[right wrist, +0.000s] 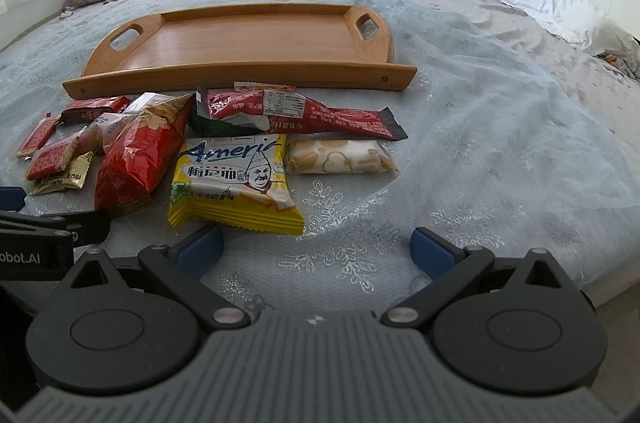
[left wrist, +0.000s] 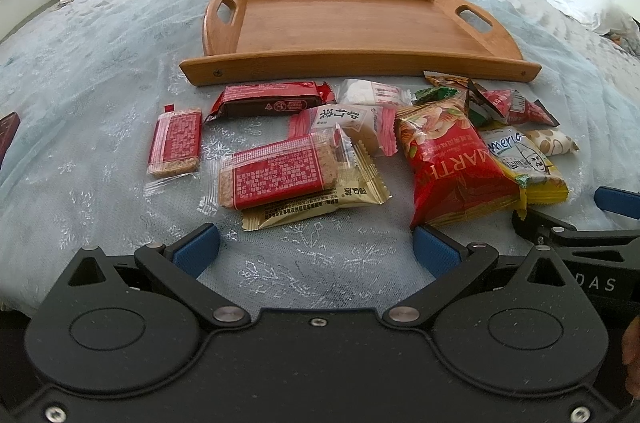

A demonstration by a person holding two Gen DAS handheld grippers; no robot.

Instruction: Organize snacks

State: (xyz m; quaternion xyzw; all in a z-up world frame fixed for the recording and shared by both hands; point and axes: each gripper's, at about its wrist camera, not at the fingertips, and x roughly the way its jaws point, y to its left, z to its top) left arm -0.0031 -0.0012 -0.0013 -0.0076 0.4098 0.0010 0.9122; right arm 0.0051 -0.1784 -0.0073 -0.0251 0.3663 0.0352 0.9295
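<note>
While nothing sits in the wooden tray yet, we judge the job unstarted: all snacks lie in a loose heap on the bed, just on the near side of the tray's front rail.

Both tools hover low over the bedspread, near side of the heap. Left gripper: fingers spread wide, nothing between them. Right gripper: same, wide apart & empty.

Key relation for the next pick, w/ the tray as landmark: the yellow wafer pack lies on the near side of the tray's front rail, straight ahead of the right gripper and slightly toward its left finger, long axis running roughly away from us, toward the tray. The right hand is clearly nearer to it; in the left view the same pack sits off to the right edge. The red-label cereal bar, resting on a gold packet, lies dead ahead of the left gripper, long axis approx. parallel to the tray's rail, so we'd likely close across its short side.
</note>
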